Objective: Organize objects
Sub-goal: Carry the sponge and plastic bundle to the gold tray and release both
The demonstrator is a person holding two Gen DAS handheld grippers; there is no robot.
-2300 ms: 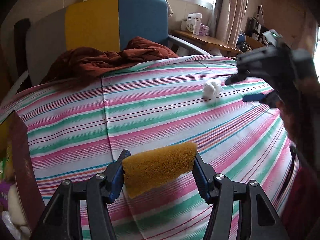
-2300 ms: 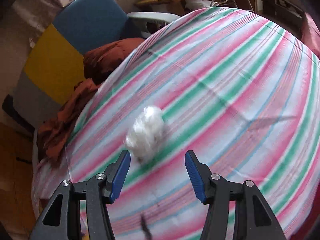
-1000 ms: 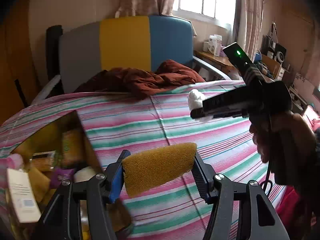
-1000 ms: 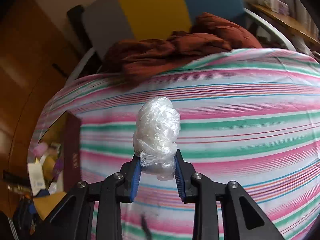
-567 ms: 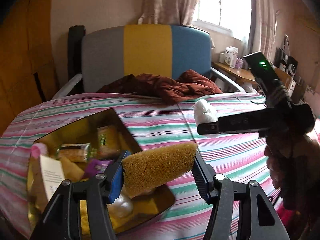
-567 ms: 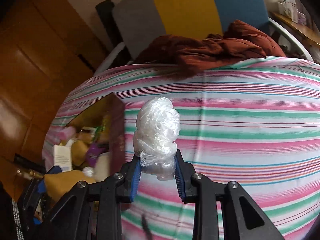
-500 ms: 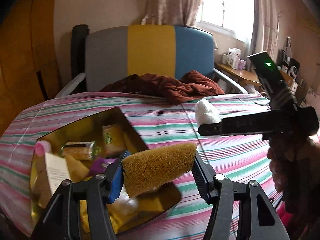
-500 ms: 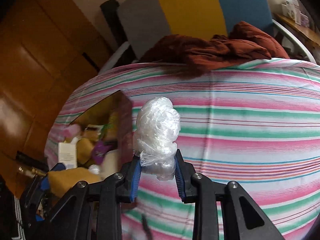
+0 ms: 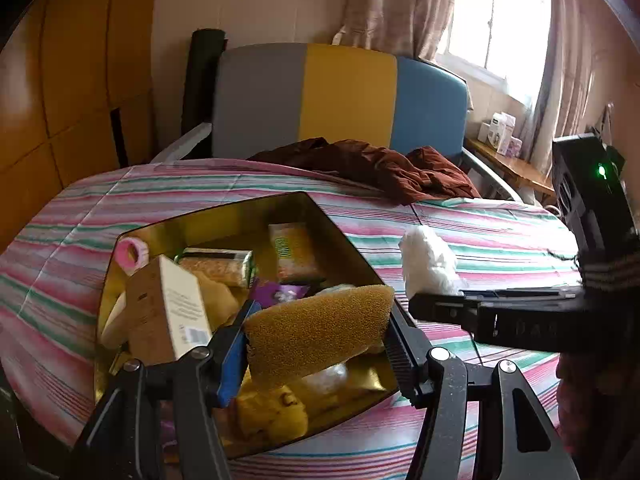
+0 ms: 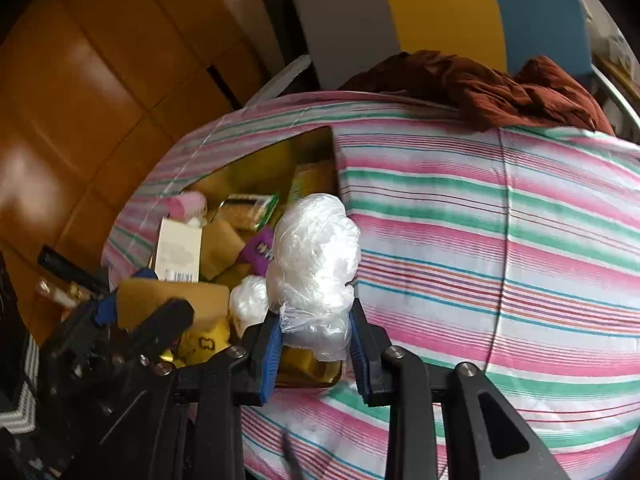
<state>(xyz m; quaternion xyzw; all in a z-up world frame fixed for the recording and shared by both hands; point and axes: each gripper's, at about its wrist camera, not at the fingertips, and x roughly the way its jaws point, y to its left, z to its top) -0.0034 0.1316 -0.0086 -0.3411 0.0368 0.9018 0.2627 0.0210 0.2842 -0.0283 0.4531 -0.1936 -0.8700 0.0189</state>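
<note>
Left wrist view shows the left gripper (image 9: 316, 344) clamped on a brown-yellow sponge block (image 9: 316, 330) above the gold-lined open box (image 9: 224, 216) of packets on the striped bedcover (image 9: 480, 236). Only the right wrist view shows the right gripper (image 10: 314, 344) pinching a crumpled clear plastic bag (image 10: 316, 256) over the box's near corner.
</note>
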